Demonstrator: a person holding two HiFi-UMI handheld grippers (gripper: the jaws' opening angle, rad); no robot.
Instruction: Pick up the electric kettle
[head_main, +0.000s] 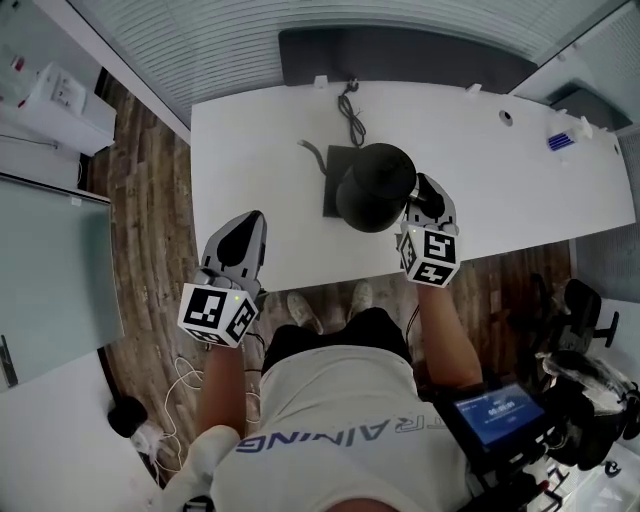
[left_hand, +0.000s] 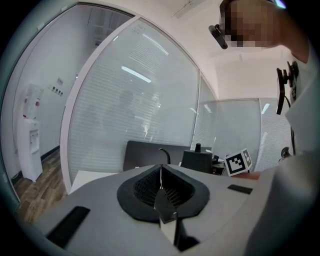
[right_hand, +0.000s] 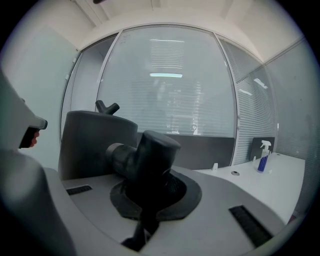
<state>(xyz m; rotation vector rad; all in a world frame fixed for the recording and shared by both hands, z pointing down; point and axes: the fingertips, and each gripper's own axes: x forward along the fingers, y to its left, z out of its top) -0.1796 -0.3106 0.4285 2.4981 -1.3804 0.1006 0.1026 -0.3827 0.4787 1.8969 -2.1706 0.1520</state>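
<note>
Kettle handle (right_hand: 150, 150) in right gripper (head_main: 421, 196); left gripper (left_hand: 161, 182) closed.

Place: an office room.
Walls: glass partitions (right_hand: 165, 80) with closed blinds behind them, on more than one side.
Furniture: a long white desk (head_main: 250, 150) with a round cable hole (head_main: 506, 117) in its top and a dark panel (head_main: 400, 55) along its far edge; a black chair (head_main: 585, 310) near the desk's end.
Floor: wood-look boards (head_main: 150, 220).
Corner: a white water dispenser (left_hand: 29, 145) stands by the glass wall.
</note>
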